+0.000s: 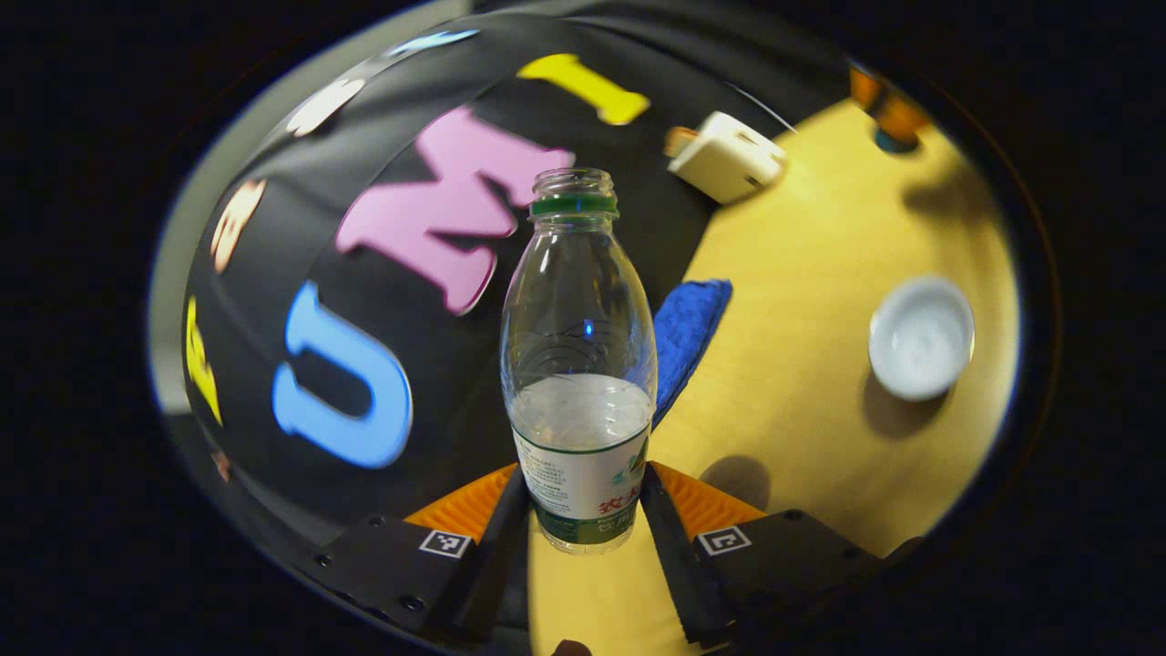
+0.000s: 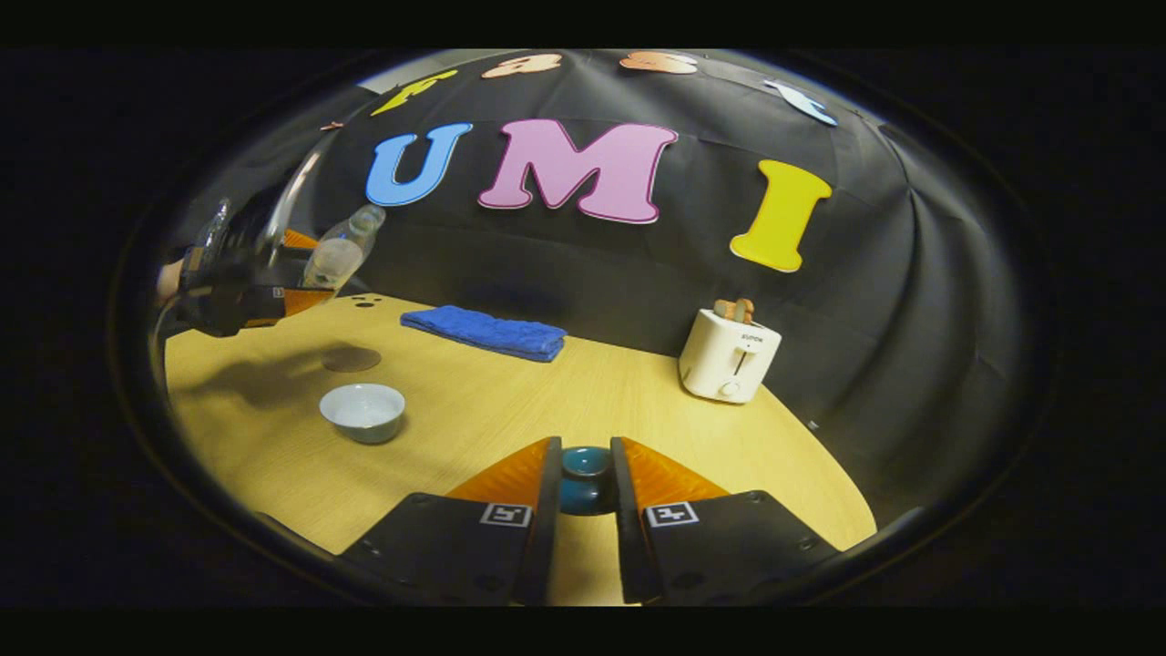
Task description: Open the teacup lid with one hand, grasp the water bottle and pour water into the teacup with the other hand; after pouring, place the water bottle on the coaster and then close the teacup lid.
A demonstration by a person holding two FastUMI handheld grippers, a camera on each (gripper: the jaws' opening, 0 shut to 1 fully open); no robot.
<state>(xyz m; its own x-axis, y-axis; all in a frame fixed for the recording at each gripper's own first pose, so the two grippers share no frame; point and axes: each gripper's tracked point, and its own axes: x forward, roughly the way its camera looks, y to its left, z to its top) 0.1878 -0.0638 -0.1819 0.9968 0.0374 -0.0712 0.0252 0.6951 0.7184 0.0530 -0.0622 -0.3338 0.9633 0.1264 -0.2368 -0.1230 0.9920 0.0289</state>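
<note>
A clear, uncapped plastic water bottle (image 1: 579, 364), partly filled, is clamped between the left gripper (image 1: 583, 510) fingers, raised above the wooden table (image 1: 820, 273). A small dark-blue teacup lid (image 2: 585, 474) is pinched by the right gripper (image 2: 585, 492). The open white teacup (image 2: 363, 412) sits on the table near a round dark coaster (image 2: 351, 358).

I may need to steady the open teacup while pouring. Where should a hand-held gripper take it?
Probably the teacup's rim wall, from above. It stands upright and lidless, with no visible handle, so one finger could go inside and one outside.
</note>
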